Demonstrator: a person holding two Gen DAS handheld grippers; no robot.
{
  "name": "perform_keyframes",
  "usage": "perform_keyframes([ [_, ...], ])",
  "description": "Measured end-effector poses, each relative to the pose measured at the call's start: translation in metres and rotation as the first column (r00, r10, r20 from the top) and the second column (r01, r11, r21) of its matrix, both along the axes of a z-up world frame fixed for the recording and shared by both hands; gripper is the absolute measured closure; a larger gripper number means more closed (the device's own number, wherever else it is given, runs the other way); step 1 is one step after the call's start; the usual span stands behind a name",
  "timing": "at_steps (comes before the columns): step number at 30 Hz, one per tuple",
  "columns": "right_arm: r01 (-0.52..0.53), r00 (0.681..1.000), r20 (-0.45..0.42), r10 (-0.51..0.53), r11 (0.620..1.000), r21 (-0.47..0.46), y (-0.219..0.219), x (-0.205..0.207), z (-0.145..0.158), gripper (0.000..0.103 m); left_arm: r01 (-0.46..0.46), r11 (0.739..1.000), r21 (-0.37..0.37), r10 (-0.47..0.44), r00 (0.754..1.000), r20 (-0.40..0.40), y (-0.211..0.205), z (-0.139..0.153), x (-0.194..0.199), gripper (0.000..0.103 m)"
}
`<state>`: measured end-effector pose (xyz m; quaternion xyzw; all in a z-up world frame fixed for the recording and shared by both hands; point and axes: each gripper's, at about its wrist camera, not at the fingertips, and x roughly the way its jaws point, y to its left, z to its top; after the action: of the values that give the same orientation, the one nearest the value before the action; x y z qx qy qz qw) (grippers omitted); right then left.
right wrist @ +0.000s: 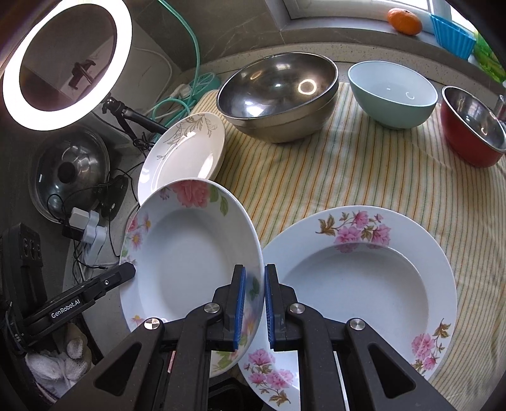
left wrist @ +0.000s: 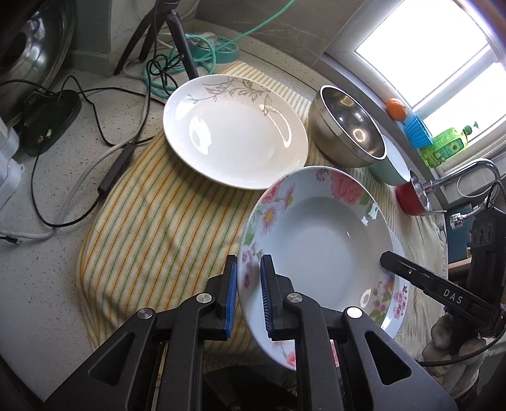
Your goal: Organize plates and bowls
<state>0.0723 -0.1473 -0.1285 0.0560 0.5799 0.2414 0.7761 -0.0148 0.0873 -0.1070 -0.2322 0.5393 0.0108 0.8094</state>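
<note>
A deep plate with pink flowers on its rim [left wrist: 316, 240] [right wrist: 189, 253] hangs tilted above the striped cloth, gripped on two opposite sides. My left gripper [left wrist: 248, 284] is shut on its near rim. My right gripper [right wrist: 253, 291] is shut on the other rim. A second flowered plate [right wrist: 357, 284] lies flat on the cloth just under and right of it. A white plate with a grey leaf pattern [left wrist: 234, 132] [right wrist: 186, 151] lies further back. Behind stand a steel bowl [left wrist: 348, 126] [right wrist: 278, 91], a pale green bowl [right wrist: 392, 95] and a red bowl [right wrist: 471, 132].
The yellow-striped cloth [left wrist: 151, 221] covers a speckled counter. Cables and a power brick [left wrist: 114, 170], a tripod [left wrist: 177, 34] and a green hose lie at the back left. A ring light [right wrist: 66, 63] and a pot lid [right wrist: 69, 170] stand left. A tap [left wrist: 458, 177] and an orange [right wrist: 404, 20] are by the window.
</note>
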Motion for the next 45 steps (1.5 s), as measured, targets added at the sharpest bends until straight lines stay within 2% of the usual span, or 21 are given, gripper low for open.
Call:
perform_keyframes([
  [20,0.189,0.982,-0.001,-0.189,0.982,-0.019,-0.082,-0.017,-0.001,0.092,0.196,0.981,-0.006,-0.196,0.98,0.018,-0.07,0.004,0.031,0.091],
  [34,0.27,0.963,-0.008,-0.27,0.962,-0.031,-0.125,-0.029,-0.003,0.092,0.274,0.962,-0.007,-0.274,0.962,0.008,-0.106,0.0,0.042,0.091],
  [45,0.303,0.952,-0.025,-0.304,0.952,-0.044,-0.141,-0.033,-0.013,0.092,0.303,0.953,0.001,-0.303,0.953,-0.011,-0.126,-0.009,0.045,0.091],
])
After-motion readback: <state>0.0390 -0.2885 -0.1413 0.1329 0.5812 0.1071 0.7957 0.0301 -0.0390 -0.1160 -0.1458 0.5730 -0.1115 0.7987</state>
